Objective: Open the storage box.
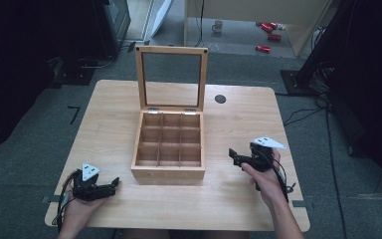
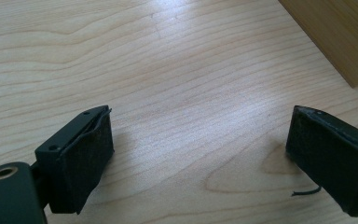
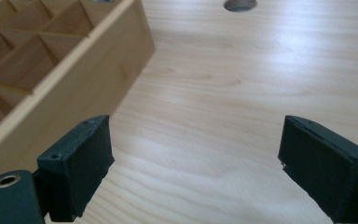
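Note:
A wooden box (image 1: 168, 144) with a glass-paned lid (image 1: 171, 79) standing upright sits mid-table; its several compartments hold nothing. My left gripper (image 1: 113, 184) rests at the table's front left, jaws pointing right toward the box, open with bare wood between them (image 2: 200, 140). A corner of the box (image 2: 340, 32) shows at the upper right of the left gripper view. My right gripper (image 1: 234, 157) hovers just right of the box's front right corner, open and empty (image 3: 196, 154). The box's side wall (image 3: 74, 84) lies to the left of the jaws in the right gripper view.
The light wooden table (image 1: 238, 199) has a round cable hole (image 1: 220, 98) behind the box on the right. On the floor beyond stand a mug (image 1: 218, 26) and red objects (image 1: 268, 35). Cables lie on the floor at the right.

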Action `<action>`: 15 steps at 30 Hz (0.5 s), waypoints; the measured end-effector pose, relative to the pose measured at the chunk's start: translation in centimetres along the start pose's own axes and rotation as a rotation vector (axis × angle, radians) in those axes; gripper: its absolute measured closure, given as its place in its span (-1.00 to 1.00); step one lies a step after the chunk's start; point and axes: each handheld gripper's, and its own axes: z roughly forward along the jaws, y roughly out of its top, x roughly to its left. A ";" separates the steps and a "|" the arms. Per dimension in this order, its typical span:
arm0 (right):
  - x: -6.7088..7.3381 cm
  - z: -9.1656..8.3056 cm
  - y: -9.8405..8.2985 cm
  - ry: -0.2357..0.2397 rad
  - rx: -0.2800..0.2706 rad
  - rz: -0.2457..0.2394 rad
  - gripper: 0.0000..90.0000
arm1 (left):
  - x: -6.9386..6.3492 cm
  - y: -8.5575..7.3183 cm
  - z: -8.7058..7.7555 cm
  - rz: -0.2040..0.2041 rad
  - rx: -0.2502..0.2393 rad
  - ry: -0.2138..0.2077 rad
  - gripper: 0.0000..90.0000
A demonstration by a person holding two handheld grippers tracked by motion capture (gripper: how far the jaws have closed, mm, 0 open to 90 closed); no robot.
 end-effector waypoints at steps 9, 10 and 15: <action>-2.8 -2.4 -3.6 -0.058 0.014 0.046 -0.79 | 0.0 0.0 0.0 0.003 0.001 -0.001 -0.83; -3.1 -2.6 -4.0 -0.070 0.012 0.053 -0.79 | 0.0 0.0 0.0 0.002 0.000 0.000 -0.83; -4.3 -3.8 -5.8 -0.114 0.010 0.062 -0.78 | 0.0 0.0 0.0 0.002 0.000 0.000 -0.83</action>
